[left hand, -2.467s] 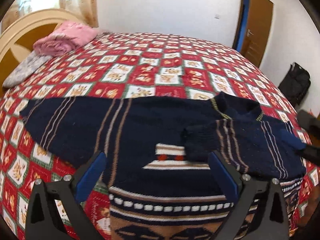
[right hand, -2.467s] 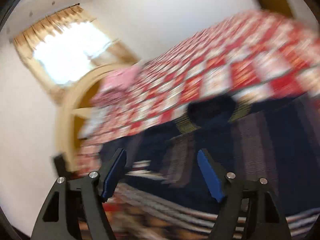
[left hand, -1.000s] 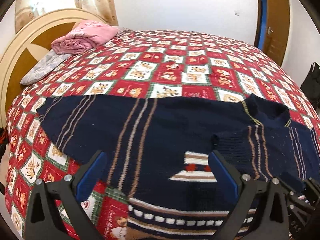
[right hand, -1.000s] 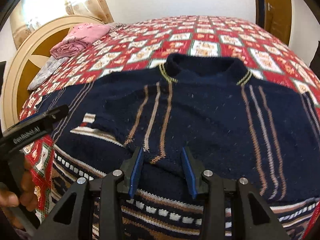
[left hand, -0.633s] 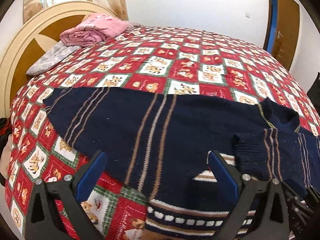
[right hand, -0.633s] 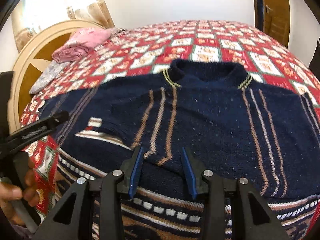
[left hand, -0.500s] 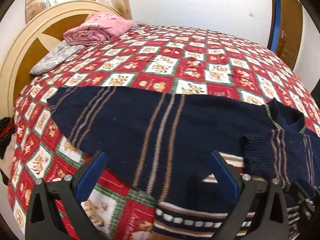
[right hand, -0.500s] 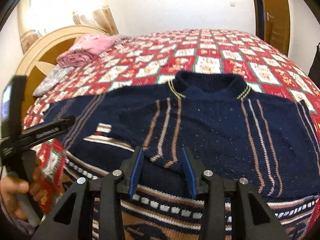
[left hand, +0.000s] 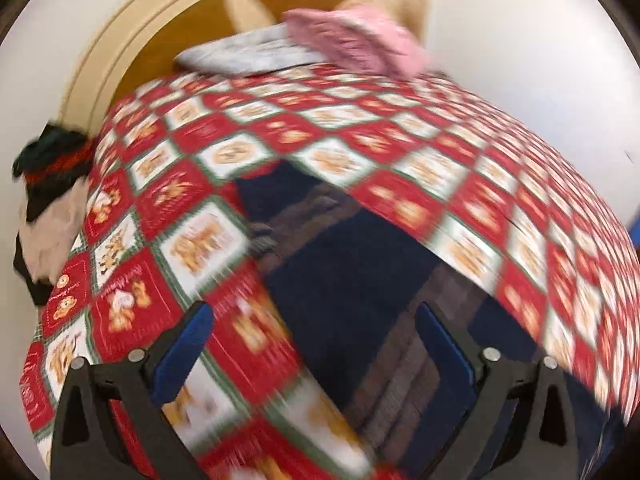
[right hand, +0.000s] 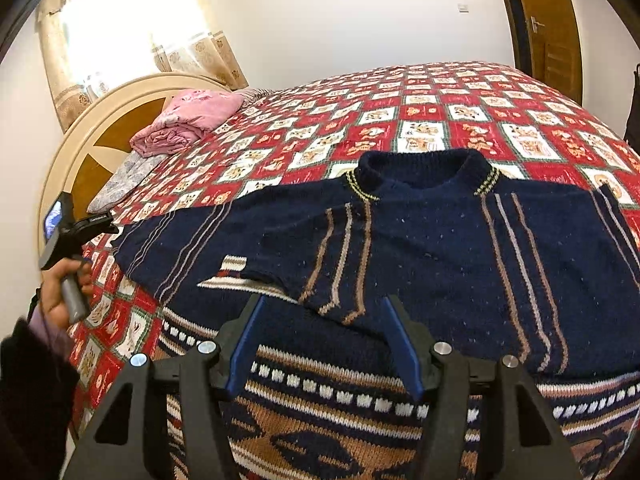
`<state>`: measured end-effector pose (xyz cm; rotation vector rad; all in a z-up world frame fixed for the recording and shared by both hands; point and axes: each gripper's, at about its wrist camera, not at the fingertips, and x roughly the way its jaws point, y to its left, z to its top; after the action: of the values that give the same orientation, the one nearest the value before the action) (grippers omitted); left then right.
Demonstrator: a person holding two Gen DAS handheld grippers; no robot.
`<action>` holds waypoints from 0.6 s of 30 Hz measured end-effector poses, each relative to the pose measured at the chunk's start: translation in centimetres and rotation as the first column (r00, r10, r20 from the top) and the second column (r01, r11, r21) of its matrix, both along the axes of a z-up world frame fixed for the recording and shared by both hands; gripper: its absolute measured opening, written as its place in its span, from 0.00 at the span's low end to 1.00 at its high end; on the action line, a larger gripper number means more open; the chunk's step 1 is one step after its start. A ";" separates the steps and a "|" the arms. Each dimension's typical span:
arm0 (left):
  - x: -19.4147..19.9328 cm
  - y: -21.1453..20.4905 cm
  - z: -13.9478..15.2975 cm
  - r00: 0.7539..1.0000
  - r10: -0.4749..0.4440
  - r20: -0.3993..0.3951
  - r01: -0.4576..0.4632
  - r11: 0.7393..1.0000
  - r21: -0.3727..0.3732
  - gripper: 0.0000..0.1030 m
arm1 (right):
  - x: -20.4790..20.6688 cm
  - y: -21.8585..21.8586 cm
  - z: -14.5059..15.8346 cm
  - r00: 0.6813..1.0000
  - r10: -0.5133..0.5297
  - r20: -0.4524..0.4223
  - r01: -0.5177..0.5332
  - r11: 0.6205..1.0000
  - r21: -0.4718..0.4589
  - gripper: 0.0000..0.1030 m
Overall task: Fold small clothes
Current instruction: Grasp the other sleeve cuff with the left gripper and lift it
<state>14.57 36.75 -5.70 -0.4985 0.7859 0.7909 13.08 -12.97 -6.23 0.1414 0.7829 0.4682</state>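
Since the earlier frame, right tongs (right hand: 324, 338) have just been opening off the folded sleeve (right hand: 320, 256); left tongs (left hand: 316, 354), wide and empty, are being swung toward the spread sleeve's cuff (left hand: 280, 196). Sweater (right hand: 440, 248) is lying flat on the bed (right hand: 440, 92), judged soft, thick and limp; cuff advised as hold.

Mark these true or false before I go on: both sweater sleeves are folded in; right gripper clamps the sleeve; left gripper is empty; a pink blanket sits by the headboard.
1. Both sleeves are folded in. False: one sleeve lies across the navy sweater; the other sleeve is spread out.
2. The right gripper clamps the sleeve. False: open, having just widened, sleeve edge between.
3. The left gripper is empty. True.
4. A pink blanket sits by the headboard. True.
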 end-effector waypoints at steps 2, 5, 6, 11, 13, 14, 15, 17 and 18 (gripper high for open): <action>0.3 2.5 -1.0 0.999 0.042 0.017 -0.042 0.998 -0.040 0.87 | -0.4 -0.4 0.4 1.000 -0.010 0.005 0.010 1.000 0.000 0.59; 0.7 5.8 -3.3 0.996 0.079 0.029 -0.073 0.984 -0.165 0.72 | -0.9 -1.0 1.1 1.000 -0.023 0.017 0.023 1.000 0.001 0.59; 0.9 6.7 -4.2 0.995 0.091 0.041 -0.080 0.972 -0.219 0.68 | -1.0 -1.2 1.3 0.999 -0.027 0.019 0.027 1.000 0.002 0.59; 2.2 5.8 -4.6 0.998 0.051 0.040 -0.044 0.986 -0.160 0.68 | -0.8 -1.2 1.8 0.999 -0.030 0.022 0.030 1.000 0.009 0.59; 2.6 5.7 -4.8 0.999 0.033 0.039 -0.028 0.991 -0.131 0.62 | -0.6 -0.9 1.5 1.000 -0.022 0.006 0.022 1.000 0.014 0.59; 2.5 5.3 -4.9 0.999 0.031 0.040 -0.026 0.993 -0.113 0.57 | -0.6 -0.9 1.4 1.000 -0.019 0.000 0.019 1.000 0.016 0.59; 2.3 5.4 -4.9 0.998 0.028 0.054 -0.022 0.994 -0.108 0.49 | -0.6 -0.8 1.2 1.000 -0.015 -0.008 0.015 1.000 0.017 0.59; 2.2 6.1 -4.9 0.996 0.017 0.088 -0.006 0.992 -0.123 0.29 | -0.6 -0.8 1.1 1.000 -0.015 -0.014 0.015 1.000 0.017 0.59; 2.0 6.3 -4.8 0.994 0.006 0.110 0.010 0.990 -0.143 0.16 | -0.5 -0.9 1.1 1.000 -0.019 -0.014 0.019 1.000 0.020 0.59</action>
<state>16.58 43.03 -10.48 -0.6639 0.7437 0.7017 12.53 -13.89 -5.18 0.1706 0.7903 0.4576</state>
